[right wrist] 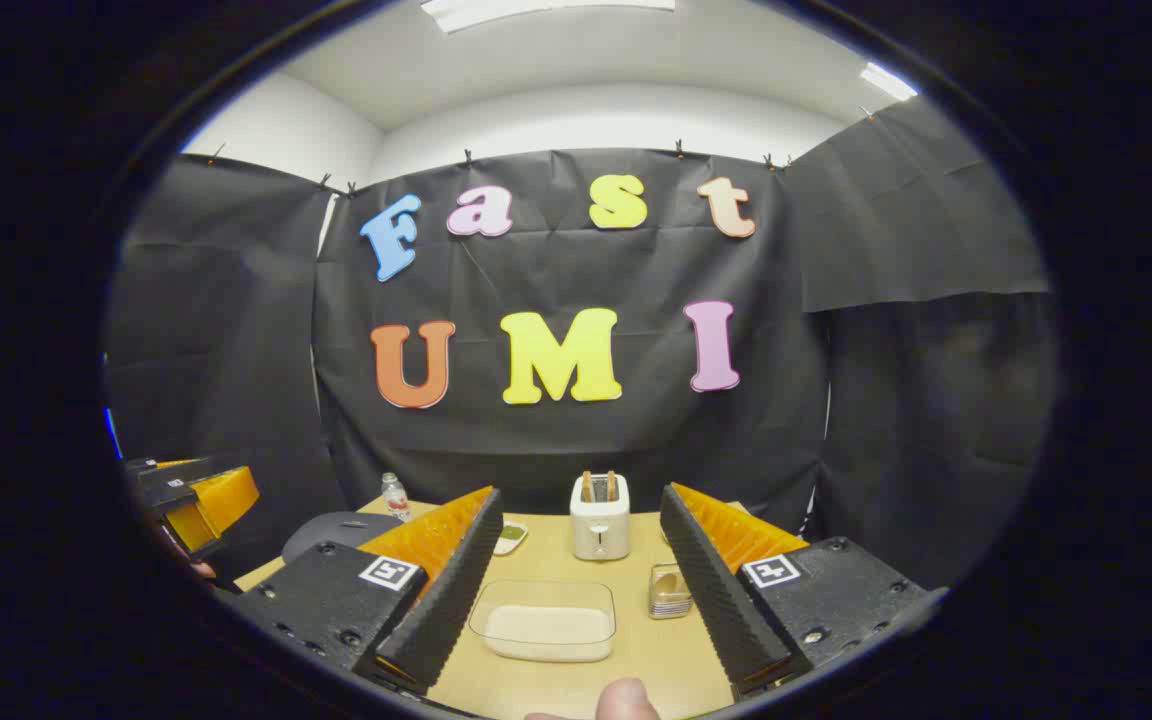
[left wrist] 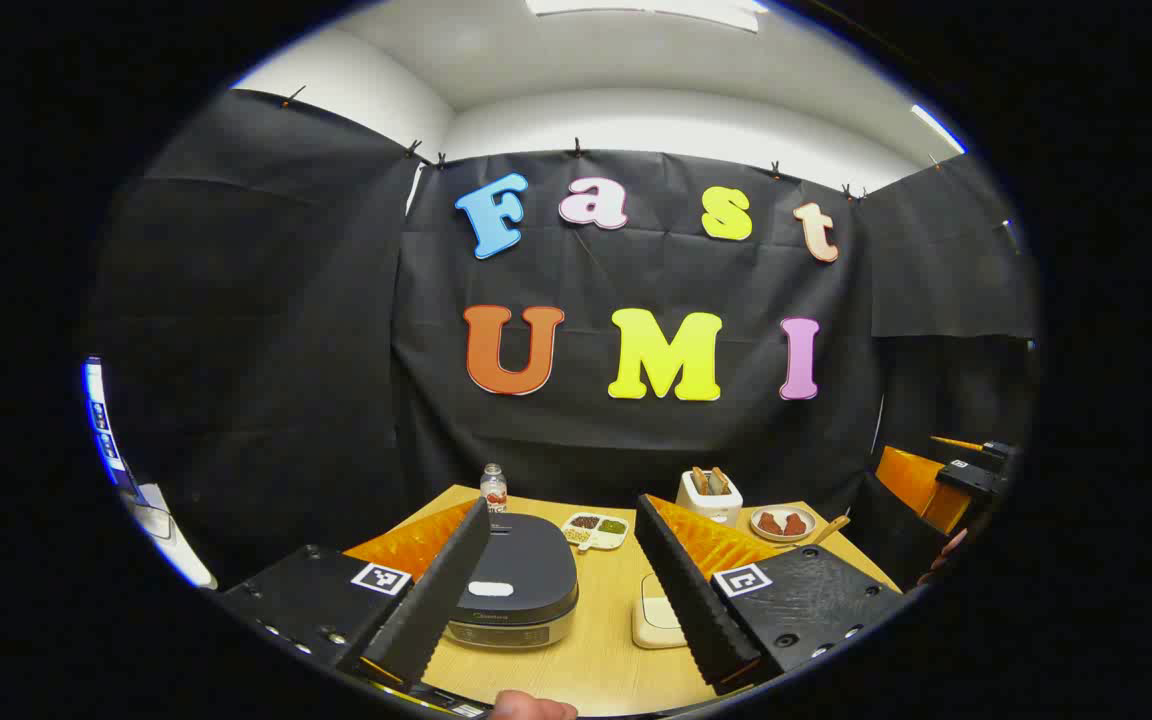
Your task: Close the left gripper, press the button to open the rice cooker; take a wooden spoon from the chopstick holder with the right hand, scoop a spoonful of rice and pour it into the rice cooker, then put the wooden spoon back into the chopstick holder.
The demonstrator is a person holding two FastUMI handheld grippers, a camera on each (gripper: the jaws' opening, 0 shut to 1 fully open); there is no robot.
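Nothing done yet: rice cooker (left wrist: 514,580) sits lidded ahead of the wide-apart left gripper (left wrist: 561,600), right gripper (right wrist: 576,600) likewise spread and empty above the rice tub (right wrist: 543,620)

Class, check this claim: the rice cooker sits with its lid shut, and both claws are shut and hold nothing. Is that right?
Not quite. The rice cooker does have its lid shut, but the left claw and right claw are both open, holding nothing. The left gripper view and right gripper view show each claw's fingers spread apart.
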